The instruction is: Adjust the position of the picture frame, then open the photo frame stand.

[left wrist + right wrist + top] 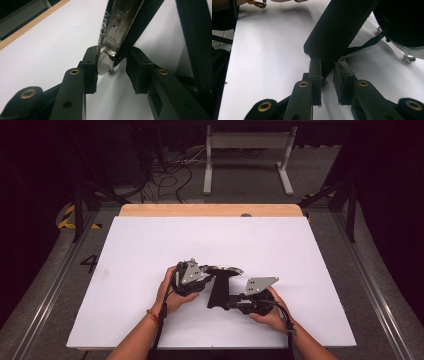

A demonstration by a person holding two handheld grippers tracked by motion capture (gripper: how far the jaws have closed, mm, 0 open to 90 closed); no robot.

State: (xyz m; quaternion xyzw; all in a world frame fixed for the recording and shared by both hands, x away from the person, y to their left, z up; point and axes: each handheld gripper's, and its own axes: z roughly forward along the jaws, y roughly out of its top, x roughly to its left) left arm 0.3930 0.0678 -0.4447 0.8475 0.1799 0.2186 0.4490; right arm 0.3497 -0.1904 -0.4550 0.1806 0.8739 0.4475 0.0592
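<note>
White table (150,250), pan (223,270) between both tongs

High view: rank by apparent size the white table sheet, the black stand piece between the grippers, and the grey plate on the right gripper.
1. White table sheet, by far the largest.
2. Black stand piece.
3. Grey plate on the right gripper, somewhat smaller; the two are fairly close.

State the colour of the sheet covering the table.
White sheet, clearest in the high view.
</note>
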